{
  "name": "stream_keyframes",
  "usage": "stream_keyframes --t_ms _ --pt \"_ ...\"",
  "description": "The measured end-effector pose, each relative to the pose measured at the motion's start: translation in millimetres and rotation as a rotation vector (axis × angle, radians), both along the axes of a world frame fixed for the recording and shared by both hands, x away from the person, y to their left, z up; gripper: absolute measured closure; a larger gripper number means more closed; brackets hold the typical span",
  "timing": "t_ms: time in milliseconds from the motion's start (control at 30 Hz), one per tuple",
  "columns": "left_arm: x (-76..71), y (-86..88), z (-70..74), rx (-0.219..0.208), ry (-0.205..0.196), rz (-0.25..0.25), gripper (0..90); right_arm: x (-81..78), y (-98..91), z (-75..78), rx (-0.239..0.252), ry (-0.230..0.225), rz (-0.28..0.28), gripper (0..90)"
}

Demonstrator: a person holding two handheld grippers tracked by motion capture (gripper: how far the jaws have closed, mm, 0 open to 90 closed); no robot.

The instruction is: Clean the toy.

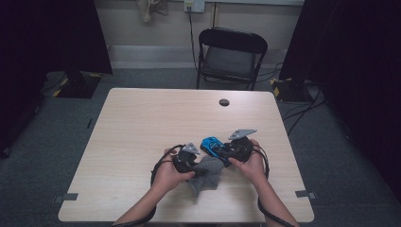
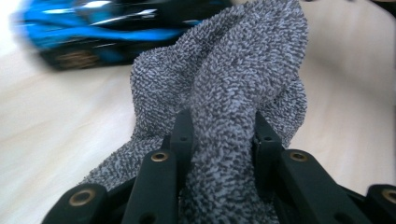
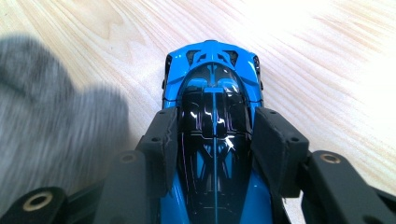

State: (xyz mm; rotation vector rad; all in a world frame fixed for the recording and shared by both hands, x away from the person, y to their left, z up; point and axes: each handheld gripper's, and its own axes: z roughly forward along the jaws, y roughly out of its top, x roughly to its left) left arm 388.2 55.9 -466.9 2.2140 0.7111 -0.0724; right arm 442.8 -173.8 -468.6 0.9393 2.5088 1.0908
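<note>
Table (image 1: 142,123), lower centre: my right gripper (image 3: 212,140) clamps car (image 3: 212,88); left gripper (image 2: 219,135) pinches cloth (image 2: 224,79); wiping step, next bring cloth onto car

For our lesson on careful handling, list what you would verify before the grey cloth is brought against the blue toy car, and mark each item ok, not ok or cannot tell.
1. Right hand-held gripper clamps the blue toy car by its sides: ok.
2. Left hand-held gripper is shut on a fold of the grey cloth: ok.
3. Cloth and car are close together over the table: ok.
4. Cloth already touches the car: cannot tell.
5. Car's wheels rest on the table: cannot tell.
6. Cables trailing from both grippers lie away from the car: ok.
</note>
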Motion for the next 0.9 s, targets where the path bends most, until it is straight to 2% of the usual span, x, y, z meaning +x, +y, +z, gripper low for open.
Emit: stream_keyframes --t_ms 133,200,267,333,500,733,900 --pt "-5.0 -23.0 -4.5 0.002 0.012 -0.068 68.9 -0.2 -0.2 -0.1 0.001 0.0 0.0 51.4" --pt "-3.5 -30.8 -6.6 0.005 0.014 -0.073 68.9 -0.3 -0.3 -0.2 0.002 0.0 0.0 51.4" --pt "-0.1 -35.6 -9.0 -0.009 0.025 -0.072 68.9 -0.2 -0.3 -0.1 0.001 -0.001 0.001 51.4" --pt "3.8 -37.9 -10.1 0.003 0.022 -0.075 68.9 -0.3 0.0 0.1 -0.002 0.0 0.001 51.4" --pt "17.0 -31.7 -14.7 0.0 0.027 -0.011 68.8 -0.7 -0.8 -0.3 -0.001 -0.003 0.003 51.4" --pt "28.1 -18.4 -15.8 -0.006 0.017 0.046 68.8 -1.1 -0.7 -0.6 0.002 -0.007 0.002 51.4" --pt "37.4 -5.2 -15.0 0.005 0.006 0.096 68.8 -1.1 -0.8 -0.4 0.001 -0.005 0.002 51.4"
